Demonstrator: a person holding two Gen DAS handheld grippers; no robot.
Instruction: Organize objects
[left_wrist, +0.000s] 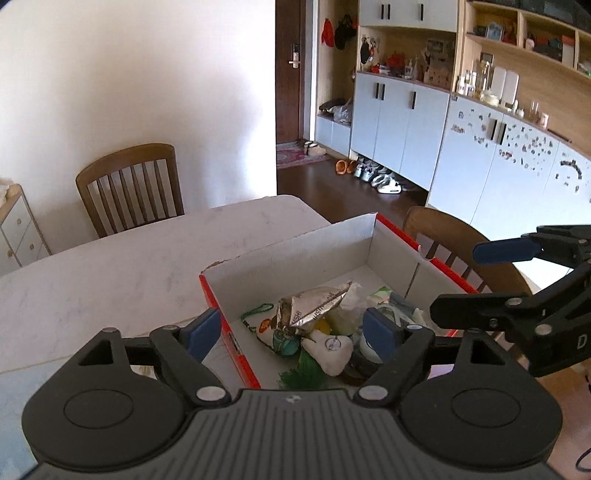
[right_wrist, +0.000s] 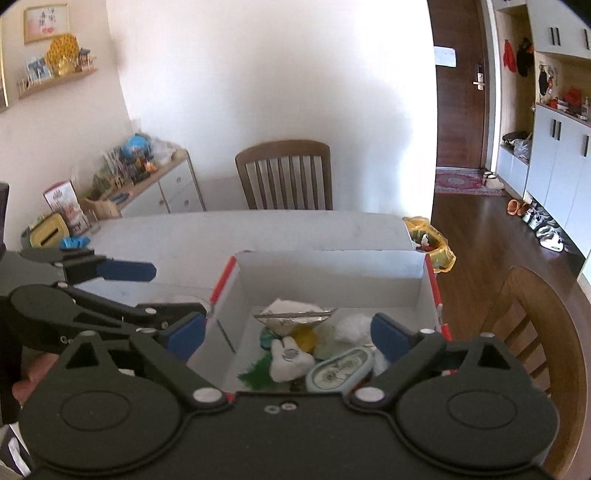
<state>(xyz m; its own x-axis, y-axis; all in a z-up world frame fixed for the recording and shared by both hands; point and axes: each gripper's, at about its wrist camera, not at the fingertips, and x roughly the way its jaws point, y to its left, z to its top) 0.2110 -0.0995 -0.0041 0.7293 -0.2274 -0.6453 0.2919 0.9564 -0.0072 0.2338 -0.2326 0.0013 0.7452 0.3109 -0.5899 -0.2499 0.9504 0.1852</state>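
An open red and white cardboard box sits on the white table. It holds several small things: a silver foil packet, a white tooth-shaped plush, something green and fluffy, and an oval green tin. My left gripper is open and empty, straddling the box's left wall. My right gripper is open and empty, just above the box's near end. Each gripper shows in the other's view, the right one and the left one.
Wooden chairs stand at the far side and at the right of the table. A yellow-bagged bin stands past the table's far right corner. A low cabinet with clutter is on the left. Bare tabletop lies left of the box.
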